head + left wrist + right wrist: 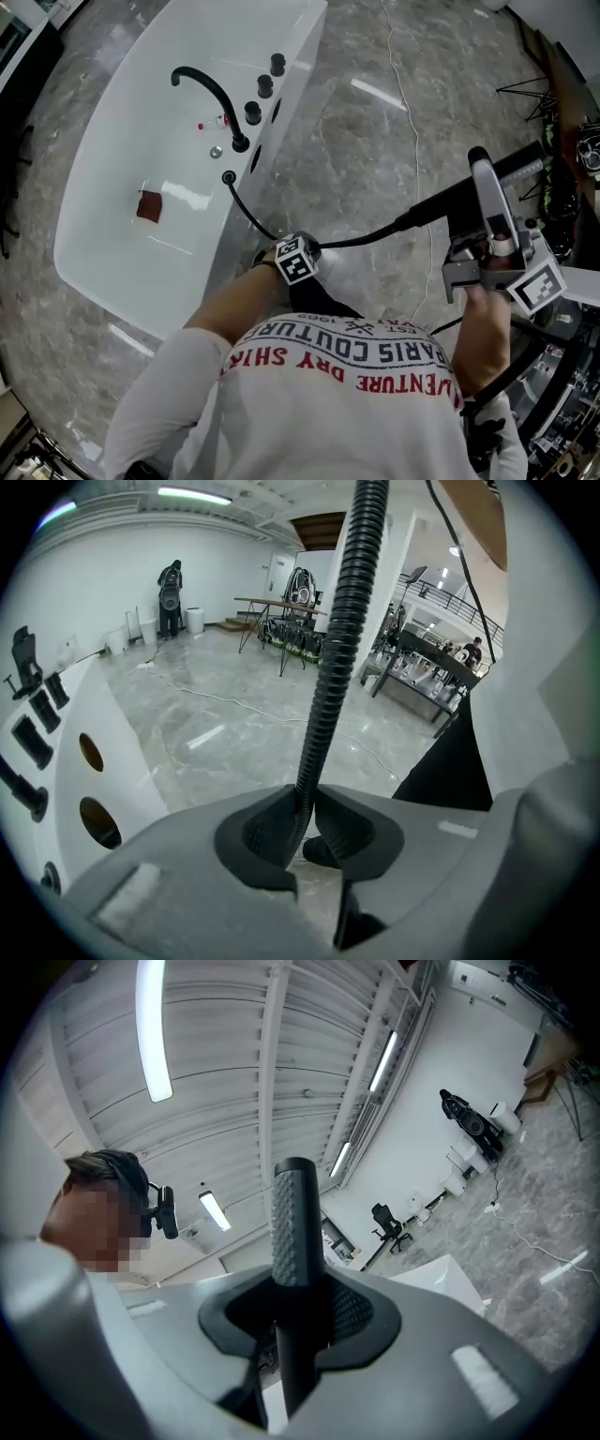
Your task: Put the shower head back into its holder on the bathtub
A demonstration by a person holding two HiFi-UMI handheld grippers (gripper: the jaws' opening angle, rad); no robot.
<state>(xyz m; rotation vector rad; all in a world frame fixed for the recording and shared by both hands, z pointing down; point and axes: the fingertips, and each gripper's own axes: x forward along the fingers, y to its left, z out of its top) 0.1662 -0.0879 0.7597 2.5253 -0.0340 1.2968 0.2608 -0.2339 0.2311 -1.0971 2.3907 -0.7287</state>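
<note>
2 grippers are busy. The left gripper (302,832) has its jaws closed on the black hose (333,667). The right gripper (298,1312) has its jaws closed on the handle of the shower head (293,1222). The shower head is up in the air over the floor, well apart from the white bathtub (112,141). The hose comes out of a small round holder (229,176) on the tub edge, near the curved black tap (211,89).

What could go wrong? The hose is thin and bumpy, so I think it could slip through the left jaws if it gets pulled hard. It could also bend into a loop and get stuck, and then the shower head would not slide all the way in. The holder looks small, so a tilted shower head could bump the edge and miss. The right jaws hold a smooth stick, which might twist in the grip.

Some things are hard to see. The person's body hides part of the hose and both arms. I cannot see inside the holder. I cannot tell what the small red thing (149,206) in the tub is. The spraying end of the shower head is not clear.
</note>
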